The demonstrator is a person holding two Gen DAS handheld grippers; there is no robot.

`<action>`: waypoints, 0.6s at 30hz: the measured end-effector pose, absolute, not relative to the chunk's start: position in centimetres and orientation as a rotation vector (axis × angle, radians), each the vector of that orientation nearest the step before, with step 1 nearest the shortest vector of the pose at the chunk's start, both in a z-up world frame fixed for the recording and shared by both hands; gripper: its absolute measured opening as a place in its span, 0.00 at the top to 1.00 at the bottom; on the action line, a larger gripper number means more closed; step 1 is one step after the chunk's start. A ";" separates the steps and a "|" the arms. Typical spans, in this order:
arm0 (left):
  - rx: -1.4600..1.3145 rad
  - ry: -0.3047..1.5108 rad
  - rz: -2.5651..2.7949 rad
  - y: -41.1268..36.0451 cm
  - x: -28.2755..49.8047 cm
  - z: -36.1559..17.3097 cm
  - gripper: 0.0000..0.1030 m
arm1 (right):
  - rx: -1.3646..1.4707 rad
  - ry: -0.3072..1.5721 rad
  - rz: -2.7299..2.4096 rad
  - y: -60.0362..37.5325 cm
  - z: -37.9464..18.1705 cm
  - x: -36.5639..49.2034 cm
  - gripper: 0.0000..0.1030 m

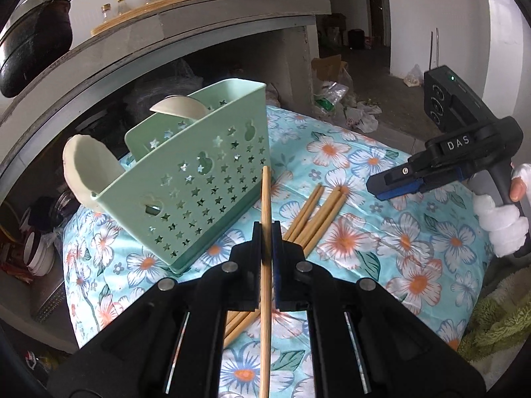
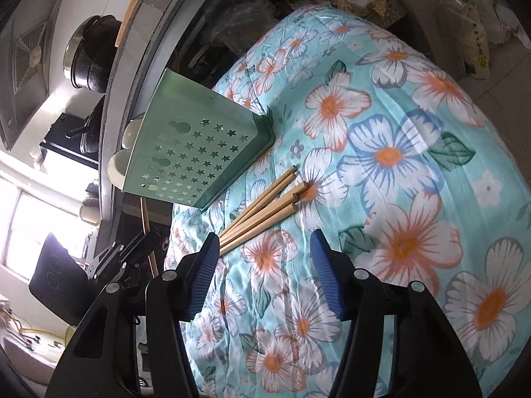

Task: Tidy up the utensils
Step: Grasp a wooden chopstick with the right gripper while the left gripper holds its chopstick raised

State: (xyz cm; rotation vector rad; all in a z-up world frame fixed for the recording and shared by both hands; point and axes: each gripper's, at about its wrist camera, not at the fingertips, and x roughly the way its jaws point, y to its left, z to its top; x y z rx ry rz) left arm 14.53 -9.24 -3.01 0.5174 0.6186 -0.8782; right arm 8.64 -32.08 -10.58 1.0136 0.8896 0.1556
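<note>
Fingers of the left gripper point(image 1: 265, 232) are clenched on a single chopstick point(image 1: 265, 265), which stands between the pads, its top end in front of the green holder point(image 1: 199, 172). Fingers of the right gripper point(image 2: 265, 272) are released, parted with nothing between them, above the flowered cloth point(image 2: 398, 132) that covers the worktop. Just beyond their left pad lie the loose chopsticks point(image 2: 265, 209), a small bundle fanned out on the cloth, near the holder's base. The holder is a pale green basket with star-shaped holes; it stands upright on the cloth. Two cream spoons point(image 1: 83, 165) stick out of its top. In the left view a person's hand point(image 1: 511, 199) holds the right gripper's handle.
</note>
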 end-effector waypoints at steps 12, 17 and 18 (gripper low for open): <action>0.374 0.599 -0.869 -6.7 15.9 -2.5 0.95 | 1.325 0.924 0.101 -33.3 -15.0 11.0 0.76; 0.350 0.601 -0.874 -6.0 16.2 -2.6 0.95 | 1.363 0.928 0.077 -32.9 -15.5 11.9 0.81; 0.348 0.601 -0.875 -5.7 16.3 -2.6 0.95 | 1.367 0.927 0.074 -32.9 -15.5 12.0 0.81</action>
